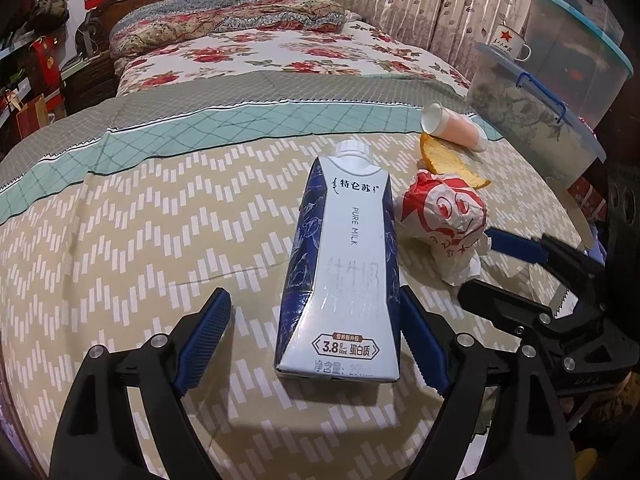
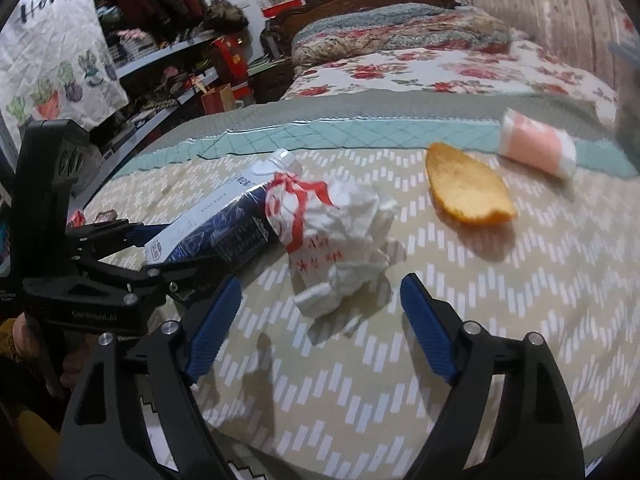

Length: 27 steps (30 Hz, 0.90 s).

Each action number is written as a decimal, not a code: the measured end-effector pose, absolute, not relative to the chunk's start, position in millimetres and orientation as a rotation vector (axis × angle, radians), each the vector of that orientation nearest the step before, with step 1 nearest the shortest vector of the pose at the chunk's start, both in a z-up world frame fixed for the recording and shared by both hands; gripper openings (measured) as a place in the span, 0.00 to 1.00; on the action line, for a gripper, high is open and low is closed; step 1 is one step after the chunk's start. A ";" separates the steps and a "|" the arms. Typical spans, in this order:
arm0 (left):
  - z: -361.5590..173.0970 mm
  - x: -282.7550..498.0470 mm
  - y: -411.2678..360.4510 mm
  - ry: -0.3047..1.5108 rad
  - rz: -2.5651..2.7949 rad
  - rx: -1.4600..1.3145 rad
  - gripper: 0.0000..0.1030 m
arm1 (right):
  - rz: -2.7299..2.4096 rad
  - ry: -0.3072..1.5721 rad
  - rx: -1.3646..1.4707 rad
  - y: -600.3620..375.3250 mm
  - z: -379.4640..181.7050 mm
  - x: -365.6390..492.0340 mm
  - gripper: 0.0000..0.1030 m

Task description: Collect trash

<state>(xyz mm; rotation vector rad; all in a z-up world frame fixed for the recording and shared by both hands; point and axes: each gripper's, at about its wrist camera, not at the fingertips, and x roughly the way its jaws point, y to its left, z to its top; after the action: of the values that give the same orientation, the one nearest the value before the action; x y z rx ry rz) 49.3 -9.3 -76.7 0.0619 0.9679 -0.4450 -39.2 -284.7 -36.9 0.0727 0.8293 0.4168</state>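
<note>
A blue and white milk carton (image 1: 344, 264) lies on the bed between the fingers of my open left gripper (image 1: 316, 300); the right pad (image 1: 424, 344) sits at its side, the left pad (image 1: 204, 336) stands apart. A crumpled red and white paper wrapper (image 1: 444, 216) lies right of the carton. My right gripper (image 2: 320, 292) is open, just short of the wrapper (image 2: 336, 236). An orange peel (image 2: 468, 190) and a tipped pink paper cup (image 2: 536, 148) lie farther back. The carton (image 2: 224, 224) and left gripper (image 2: 152, 252) show at left in the right wrist view.
The trash lies on a beige patterned bedspread (image 1: 140, 240) with a teal band. Clear plastic storage boxes (image 1: 540, 112) with a mug on top stand at the right of the bed. Cluttered shelves (image 2: 160, 60) stand at the left. Pillows and headboard (image 1: 220, 20) are at the far end.
</note>
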 end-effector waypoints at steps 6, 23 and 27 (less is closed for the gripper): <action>-77.7 51.9 -2.4 0.974 -0.411 0.056 0.83 | 0.439 0.831 0.009 -274.8 -34.8 -24.0 0.84; -81.2 55.9 11.0 1.004 -0.378 0.027 0.91 | 0.438 0.822 -0.015 -268.4 -39.0 -13.5 0.81; -78.9 52.8 8.3 0.986 -0.389 0.032 0.91 | 0.421 0.851 -0.028 -267.4 -44.0 -9.9 0.46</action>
<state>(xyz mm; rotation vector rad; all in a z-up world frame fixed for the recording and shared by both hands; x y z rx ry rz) 52.8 8.3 -78.9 0.0320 0.9862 -0.3887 -9.9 -267.4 -44.0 -0.0275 0.8512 0.4214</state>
